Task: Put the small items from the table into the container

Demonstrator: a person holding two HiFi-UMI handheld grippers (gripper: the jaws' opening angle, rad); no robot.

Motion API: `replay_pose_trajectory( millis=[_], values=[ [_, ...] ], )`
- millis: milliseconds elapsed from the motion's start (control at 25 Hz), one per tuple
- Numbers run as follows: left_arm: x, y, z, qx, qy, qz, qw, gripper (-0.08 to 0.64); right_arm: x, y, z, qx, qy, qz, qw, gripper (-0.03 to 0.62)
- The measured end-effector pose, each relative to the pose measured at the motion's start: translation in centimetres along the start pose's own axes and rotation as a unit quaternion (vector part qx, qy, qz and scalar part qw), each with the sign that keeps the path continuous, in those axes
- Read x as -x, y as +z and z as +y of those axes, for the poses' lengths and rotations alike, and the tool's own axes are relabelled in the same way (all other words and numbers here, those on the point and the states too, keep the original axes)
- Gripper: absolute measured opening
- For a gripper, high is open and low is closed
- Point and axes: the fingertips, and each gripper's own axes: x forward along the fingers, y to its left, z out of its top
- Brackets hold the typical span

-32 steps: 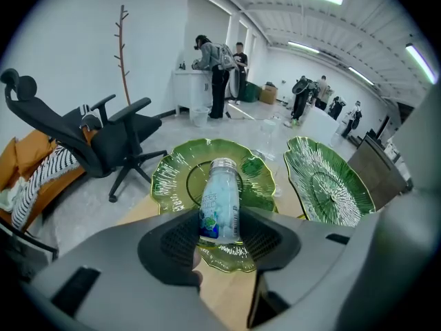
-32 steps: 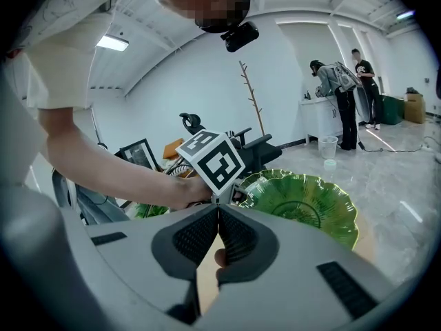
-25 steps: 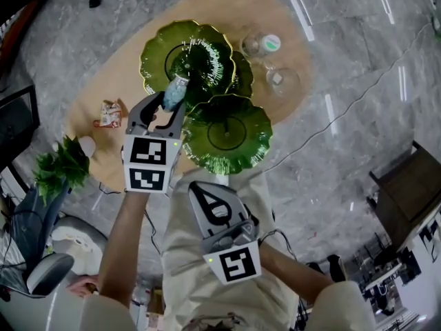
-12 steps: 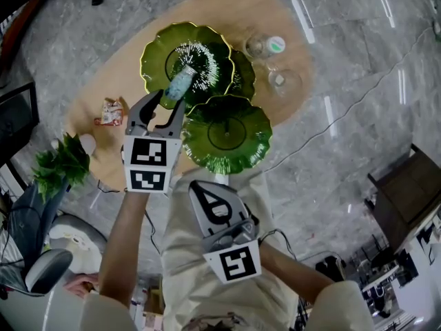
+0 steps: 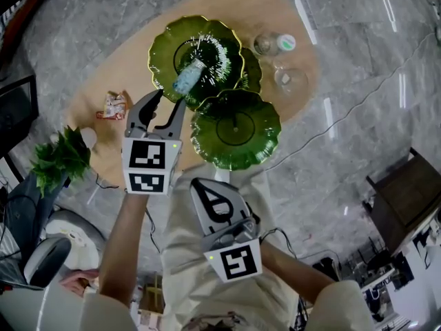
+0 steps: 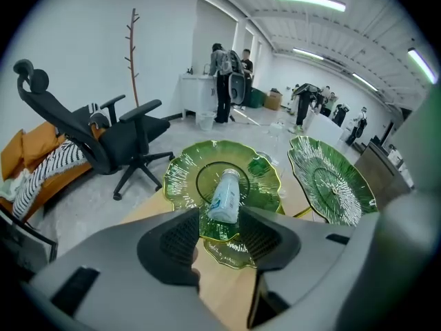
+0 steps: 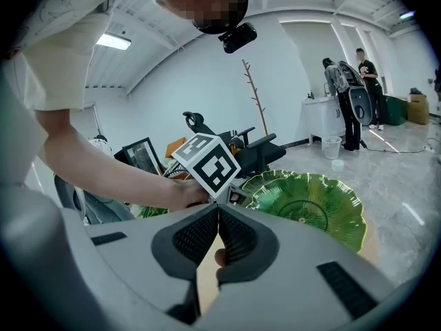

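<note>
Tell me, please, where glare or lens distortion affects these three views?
Head view: sharp, with streaks of lamp glare on the polished floor. Left gripper view: fisheye bending, dark corners, bright ceiling lamps, glints on the green plate. Right gripper view: same bending, evenly lit, little glare.

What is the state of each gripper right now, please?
Left gripper: open, empty; the small bottle lies in the green dish ahead of it.
Right gripper: closed, holding nothing.
</note>
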Motion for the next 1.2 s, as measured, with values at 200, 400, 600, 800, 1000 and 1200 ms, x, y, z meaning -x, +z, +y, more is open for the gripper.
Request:
replay_pose_trajectory(
  millis=[200, 400, 600, 800, 1000, 1200],
  values=[
    [0.9, -0.6, 0.4, -0.024, 0.013, -0.004, 0.9996, 0.181, -0.3, 0.0, 1.1, 0.009, 0.009, 0.000, 1.000, 0.006],
    [2.2, -1.3, 1.5, 0.022, 0.017, -0.021, 0.9994, 0.181, -0.6, -0.4, 2.4, 0.018, 0.021, 0.008, 1.000, 0.006],
    [3.4, -2.5, 3.0, 0.034, 0.028, -0.021, 0.9988, 0.181, -1.2, -0.6, 3.8, 0.035, 0.036, 0.014, 0.999, 0.006],
    [5.1, -4.4, 4.6, 0.055, 0.040, -0.023, 0.9974, 0.179, -1.8, -1.0, 5.8, 0.043, 0.048, 0.019, 0.998, 0.006],
    [6.5, -6.0, 5.7, 0.068, 0.039, -0.021, 0.9967, 0.158, -2.4, -1.0, 7.5, 0.057, 0.058, 0.024, 0.996, 0.006],
    [7.8, -7.9, 7.4, 0.083, 0.062, -0.018, 0.9944, 0.106, -3.1, -1.4, 9.2, 0.067, 0.064, 0.031, 0.995, 0.006]
  ],
)
